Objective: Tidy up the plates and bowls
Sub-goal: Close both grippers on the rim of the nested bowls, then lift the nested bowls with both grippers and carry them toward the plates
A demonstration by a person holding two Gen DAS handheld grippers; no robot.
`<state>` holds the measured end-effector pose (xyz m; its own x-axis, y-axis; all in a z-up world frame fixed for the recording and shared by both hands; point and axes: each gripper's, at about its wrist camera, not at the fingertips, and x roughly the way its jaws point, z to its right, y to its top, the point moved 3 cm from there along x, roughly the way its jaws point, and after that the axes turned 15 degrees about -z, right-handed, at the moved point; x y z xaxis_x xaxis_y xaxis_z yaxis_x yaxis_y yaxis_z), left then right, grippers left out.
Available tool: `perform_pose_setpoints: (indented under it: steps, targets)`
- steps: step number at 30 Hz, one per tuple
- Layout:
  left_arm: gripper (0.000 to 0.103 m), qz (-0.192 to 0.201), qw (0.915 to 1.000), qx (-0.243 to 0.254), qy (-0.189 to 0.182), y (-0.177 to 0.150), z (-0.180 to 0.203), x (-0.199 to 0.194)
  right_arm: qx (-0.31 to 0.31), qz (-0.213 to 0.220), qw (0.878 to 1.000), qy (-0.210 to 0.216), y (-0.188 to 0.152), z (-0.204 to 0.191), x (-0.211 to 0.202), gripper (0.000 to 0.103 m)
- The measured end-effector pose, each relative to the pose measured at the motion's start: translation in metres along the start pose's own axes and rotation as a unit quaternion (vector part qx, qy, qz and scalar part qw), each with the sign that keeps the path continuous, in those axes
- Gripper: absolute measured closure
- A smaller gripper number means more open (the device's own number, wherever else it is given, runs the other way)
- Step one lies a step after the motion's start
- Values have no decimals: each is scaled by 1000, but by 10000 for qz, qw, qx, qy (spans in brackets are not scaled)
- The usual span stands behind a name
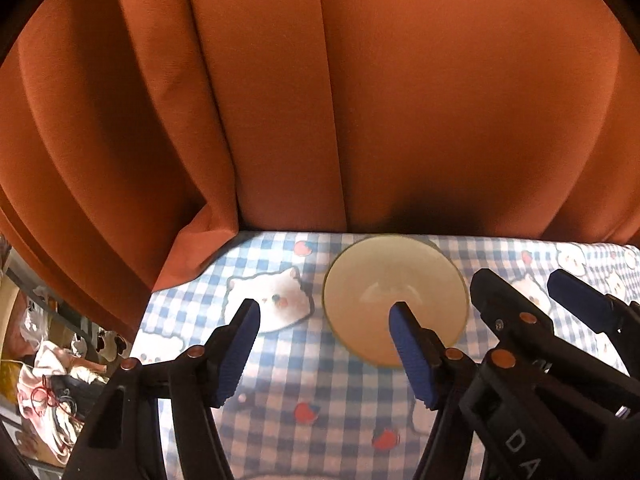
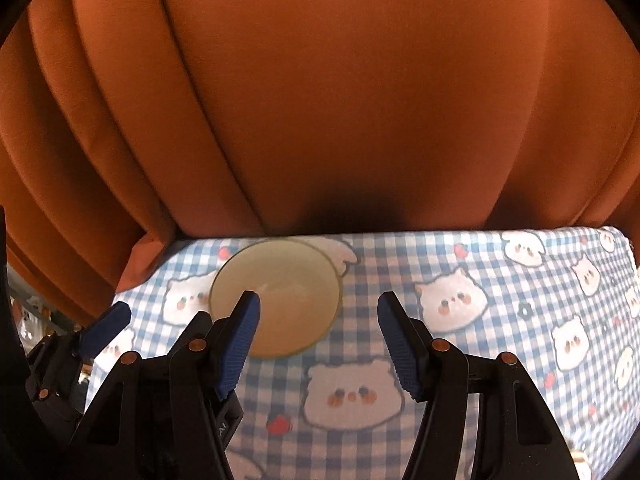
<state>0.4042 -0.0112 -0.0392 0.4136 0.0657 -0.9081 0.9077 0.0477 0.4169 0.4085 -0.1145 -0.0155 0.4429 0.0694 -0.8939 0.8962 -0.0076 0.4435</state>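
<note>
Left wrist view: a pale cream bowl (image 1: pixel 384 280), round and upright, sits beyond the spread-apart left hand-held gripper (image 1: pixel 326 344).

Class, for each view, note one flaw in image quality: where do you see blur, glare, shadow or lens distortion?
Left wrist view: the bowl is soft with blur, a pale glare arc inside it. Right wrist view: fisheye bends the tablecloth edge; a dark shadow falls on the curtain behind the bowl.

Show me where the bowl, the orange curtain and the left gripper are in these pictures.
bowl (image 2: pixel 280 280): right wrist view, on its inner wall.
orange curtain (image 1: pixel 440 100): left wrist view, on a flat fold.
left gripper (image 1: pixel 326 322): left wrist view, midway between its open fingertips.
</note>
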Motion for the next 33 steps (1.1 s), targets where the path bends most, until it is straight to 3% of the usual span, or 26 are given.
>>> perform_pose_setpoints:
  steps: [9,18,21,23,27,33]
  targets:
    - [35,-319,9994,-116,121,13,7,50,-35,-247,9997,72,23,8,54,44]
    - [51,-567,9982,-166,56,15,10,83,7,-581,9983,99,25,10,96,58]
    - [61,-607,9980,-133,101,17,14,90,24,-623,9980,85,26,13,104,66]
    - [66,-607,9980,-133,125,18,14,92,36,-653,9978,96,27,15,110,77]
    - [77,-695,9974,-198,46,18,12,98,-5,-701,9973,224,29,15,119,85]
    - [80,-717,9972,-170,80,20,11,97,-39,-701,9973,206,31,12,120,86]
